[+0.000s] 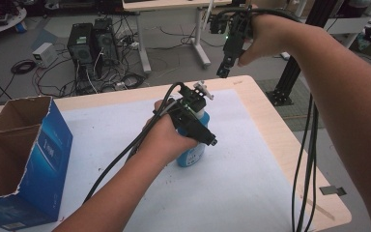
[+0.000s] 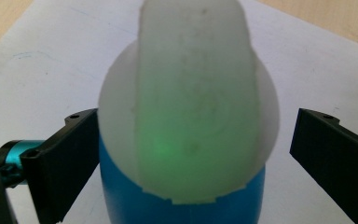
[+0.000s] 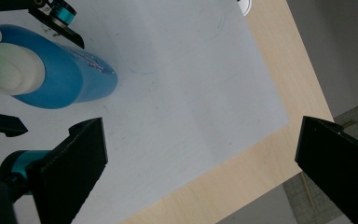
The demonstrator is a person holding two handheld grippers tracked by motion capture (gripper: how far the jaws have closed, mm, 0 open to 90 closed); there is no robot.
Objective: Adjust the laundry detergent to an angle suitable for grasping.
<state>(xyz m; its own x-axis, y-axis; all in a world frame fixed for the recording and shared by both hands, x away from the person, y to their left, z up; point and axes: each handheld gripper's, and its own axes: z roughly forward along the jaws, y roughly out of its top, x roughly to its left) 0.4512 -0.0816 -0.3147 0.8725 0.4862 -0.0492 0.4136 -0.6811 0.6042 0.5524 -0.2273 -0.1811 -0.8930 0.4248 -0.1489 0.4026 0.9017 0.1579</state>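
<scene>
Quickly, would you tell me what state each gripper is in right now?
Left gripper: open, jaws either side of the blue bottle, right jaw clearly apart from it.
Right gripper: open, holding nothing.

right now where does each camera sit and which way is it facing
High view: fixed above the person's side, looking forward and down on the table; both forearms enter from below, left gripper at the blue bottle, right gripper raised.
Left gripper view: rides the left gripper, looking down on the bottle's white cap between open jaws.
Right gripper view: rides the right gripper, looking down from above at the white mat, jaws open.
Shared: all three show the blue bottle; the right gripper view also catches the left gripper's jaws around it.
</scene>
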